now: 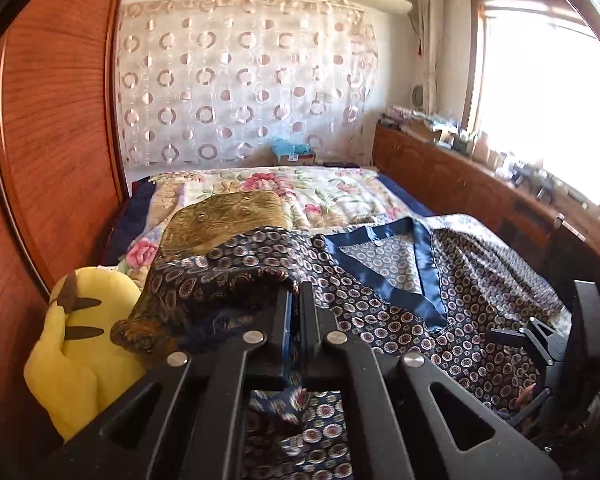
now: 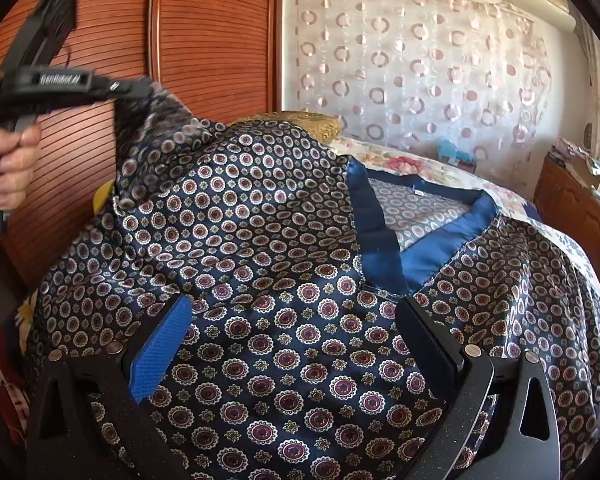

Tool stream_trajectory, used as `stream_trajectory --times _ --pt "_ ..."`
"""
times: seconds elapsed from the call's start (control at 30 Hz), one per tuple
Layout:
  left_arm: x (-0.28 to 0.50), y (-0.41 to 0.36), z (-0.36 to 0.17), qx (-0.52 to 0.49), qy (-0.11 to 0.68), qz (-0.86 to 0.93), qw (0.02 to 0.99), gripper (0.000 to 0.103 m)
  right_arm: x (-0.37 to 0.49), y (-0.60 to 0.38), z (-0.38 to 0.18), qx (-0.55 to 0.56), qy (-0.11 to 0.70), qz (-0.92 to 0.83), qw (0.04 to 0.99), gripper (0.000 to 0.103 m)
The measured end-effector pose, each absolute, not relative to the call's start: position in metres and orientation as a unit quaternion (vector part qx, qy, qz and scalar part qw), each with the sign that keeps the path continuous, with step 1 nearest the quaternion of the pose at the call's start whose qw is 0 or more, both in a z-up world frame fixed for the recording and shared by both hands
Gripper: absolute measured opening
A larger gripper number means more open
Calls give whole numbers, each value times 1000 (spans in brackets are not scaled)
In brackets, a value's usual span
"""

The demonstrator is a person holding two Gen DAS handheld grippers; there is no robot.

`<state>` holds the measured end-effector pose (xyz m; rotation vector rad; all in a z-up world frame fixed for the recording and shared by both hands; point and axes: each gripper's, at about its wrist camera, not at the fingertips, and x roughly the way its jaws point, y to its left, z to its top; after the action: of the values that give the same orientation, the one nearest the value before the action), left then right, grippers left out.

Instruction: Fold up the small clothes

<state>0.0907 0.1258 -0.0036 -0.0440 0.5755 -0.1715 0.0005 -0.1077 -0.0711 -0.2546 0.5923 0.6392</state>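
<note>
Bedroom with a wooden wardrobe [image 2: 204, 40], a circle-patterned curtain [image 1: 240, 92] and a bright window; a bed [image 1: 284, 188] under a floral quilt serving as the work surface. Lying spread across the near part of that bed, the task's thing: a navy patterned top [image 2: 284, 280] with a satin blue V-neckline [image 2: 420, 248], neckline toward the curtain. Folding the first side, by the look of it: left gripper [image 1: 296, 300] pressed together and pinching a sleeve or side edge of the patterned top, fabric bunching over its fingers [image 1: 314, 320] and lifting clear of the bed on the wardrobe side. Right gripper [image 2: 296, 340] hovering spread wide over the chest of the top, just below the neckline point, blue pad [image 2: 160, 352] showing, nothing between the jaws, whether touching the cloth not clear. Next move probably calling for carrying the lifted edge across toward the neckline and laying it flat, with the slippery satin likely sliding unless the body is pinned. Beside the top, a gold cushion [image 1: 224, 216] toward the curtain and a yellow plush toy [image 1: 84, 344] on the wardrobe side. Containers: only a small cardboard box [image 1: 294, 157] beyond the bed's far edge, holding something pale blue, unclear what.
</note>
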Motion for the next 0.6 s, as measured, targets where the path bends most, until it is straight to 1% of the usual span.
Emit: stream_trajectory --times 0.07,0.17,0.23,0.3,0.33,0.4,0.53,0.6 --pt "87 120 -4 -23 284 -92 954 3 1 -107 -71 -121 286 309 899 103" --pt "73 122 -2 -29 282 -92 955 14 1 -109 -71 -115 286 310 899 103" --pt "65 124 0 -28 281 -84 956 37 1 -110 -70 -113 288 310 899 103" --pt "59 124 -1 -27 278 -74 957 44 1 -110 -70 -113 289 310 899 103" --pt "53 129 -2 -29 278 -68 958 50 1 -110 -70 -114 289 310 898 103" --pt "46 134 -7 -28 276 -52 959 58 2 -110 -69 -113 292 311 897 103" --pt "30 148 -22 -38 281 -27 958 59 3 -109 -63 -119 291 318 894 103" --pt "19 157 -31 -47 280 -7 959 59 4 -106 -57 -123 286 324 893 100"
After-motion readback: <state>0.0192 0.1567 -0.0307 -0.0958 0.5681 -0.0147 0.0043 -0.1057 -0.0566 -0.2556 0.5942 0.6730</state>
